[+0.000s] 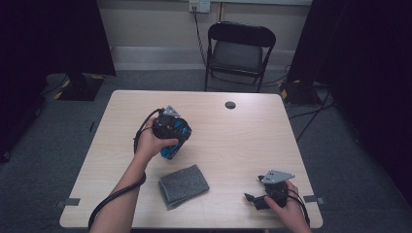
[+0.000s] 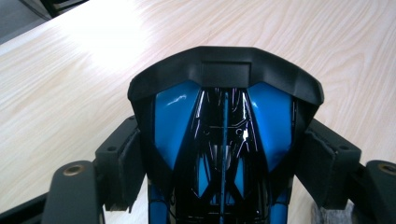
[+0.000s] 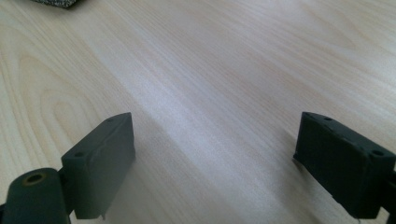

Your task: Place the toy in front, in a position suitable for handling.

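Left gripper view: tool (image 2: 224,168) clamps blue-black object (image 2: 224,116).

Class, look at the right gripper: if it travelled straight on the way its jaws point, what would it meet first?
Probably nothing close: the open right gripper faces bare table. The folded grey cloth lies off to one side, though depth is uncertain.

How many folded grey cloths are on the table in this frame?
1. The grey cloth lies flat near the table's front edge, between the two hands, apart from both tools.
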The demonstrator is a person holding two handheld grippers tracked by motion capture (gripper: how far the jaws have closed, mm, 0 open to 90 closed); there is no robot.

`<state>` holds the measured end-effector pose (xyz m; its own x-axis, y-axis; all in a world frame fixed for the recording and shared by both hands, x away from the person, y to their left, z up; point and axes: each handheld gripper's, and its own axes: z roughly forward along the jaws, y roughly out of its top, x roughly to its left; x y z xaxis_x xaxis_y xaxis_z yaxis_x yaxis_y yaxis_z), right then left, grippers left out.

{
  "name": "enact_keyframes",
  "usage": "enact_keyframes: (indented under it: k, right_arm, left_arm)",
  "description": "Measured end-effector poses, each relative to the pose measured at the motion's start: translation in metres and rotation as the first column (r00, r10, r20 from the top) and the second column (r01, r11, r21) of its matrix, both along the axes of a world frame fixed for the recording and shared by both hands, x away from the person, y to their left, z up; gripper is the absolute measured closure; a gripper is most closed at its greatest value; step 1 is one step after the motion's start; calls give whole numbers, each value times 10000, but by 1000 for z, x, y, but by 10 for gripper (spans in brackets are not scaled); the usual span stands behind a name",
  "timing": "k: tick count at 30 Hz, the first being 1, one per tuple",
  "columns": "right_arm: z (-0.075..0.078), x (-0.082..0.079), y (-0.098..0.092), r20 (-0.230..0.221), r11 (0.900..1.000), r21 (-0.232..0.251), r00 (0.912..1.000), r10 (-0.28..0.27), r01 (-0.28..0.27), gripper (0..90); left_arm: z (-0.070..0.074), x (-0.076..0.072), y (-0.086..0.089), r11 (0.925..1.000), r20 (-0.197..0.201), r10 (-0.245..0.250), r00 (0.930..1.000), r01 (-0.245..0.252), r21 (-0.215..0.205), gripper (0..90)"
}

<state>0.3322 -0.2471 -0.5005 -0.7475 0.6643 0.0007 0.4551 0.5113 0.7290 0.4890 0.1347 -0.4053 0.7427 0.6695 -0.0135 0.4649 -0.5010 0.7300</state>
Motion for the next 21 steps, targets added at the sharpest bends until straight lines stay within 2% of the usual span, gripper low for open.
enact_keyframes:
  k: [7, 12, 17, 21]
  right_arm:
    - [0, 0, 0, -2, 10000, -5, 10000, -9, 9, 111]
    - [0, 0, 0, -2, 10000, -6, 10000, -10, 10, 111]
    - [0, 0, 0, -1, 10000, -8, 10000, -10, 10, 111]
    - [0, 0, 0, 6, 10000, 2, 10000, 3, -3, 111]
  left_arm:
    - [-6, 10, -21, 9999, -70, -117, 9999, 118, 112, 256]
    - [-14, 16, -36, 9982, -180, -325, 9993, 334, 501, 256]
    - [-24, 21, -48, 9977, -348, -372, 9987, 391, 559, 256]
    - [-28, 24, -55, 9977, -292, -381, 9988, 397, 547, 256]
